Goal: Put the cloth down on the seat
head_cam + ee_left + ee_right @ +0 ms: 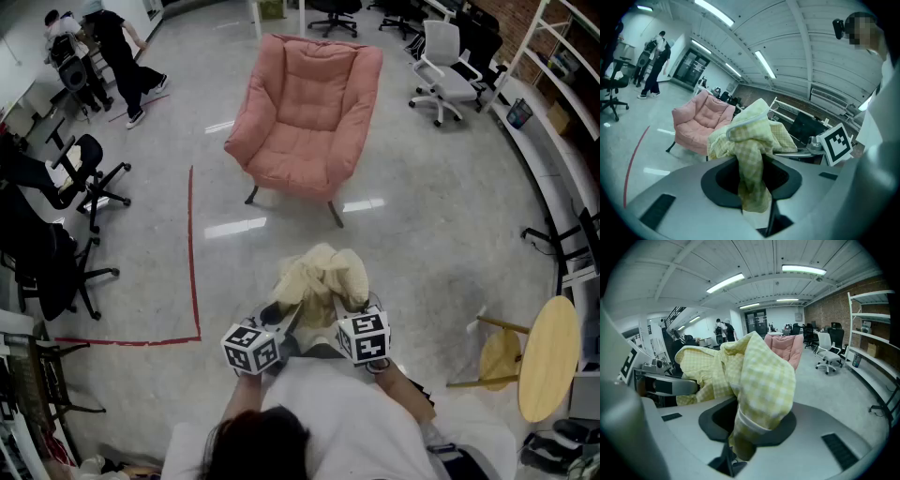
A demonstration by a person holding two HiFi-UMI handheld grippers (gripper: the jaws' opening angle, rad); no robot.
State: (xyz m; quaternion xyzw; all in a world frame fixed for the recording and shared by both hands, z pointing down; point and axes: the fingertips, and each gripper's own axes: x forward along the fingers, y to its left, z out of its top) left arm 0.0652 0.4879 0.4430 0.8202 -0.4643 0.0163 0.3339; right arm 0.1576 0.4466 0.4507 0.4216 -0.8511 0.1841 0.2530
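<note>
A pale yellow checked cloth [321,274] is bunched up between my two grippers, held above the floor in front of the person. My left gripper [281,314] is shut on one end of the cloth [752,154], which runs down into its jaws. My right gripper [349,307] is shut on the other end of the cloth [759,380]. The pink armchair [309,117] stands farther ahead, its seat [298,155] bare. The same armchair [701,122] shows behind the cloth in the left gripper view, and its back [787,347] peeks out in the right gripper view.
Black office chairs [66,216] stand at the left by a red floor line [191,253]. A white office chair [445,70] is at the back right, shelving [553,103] along the right wall. A small round wooden table [548,356] stands at the right. People [117,56] stand far left.
</note>
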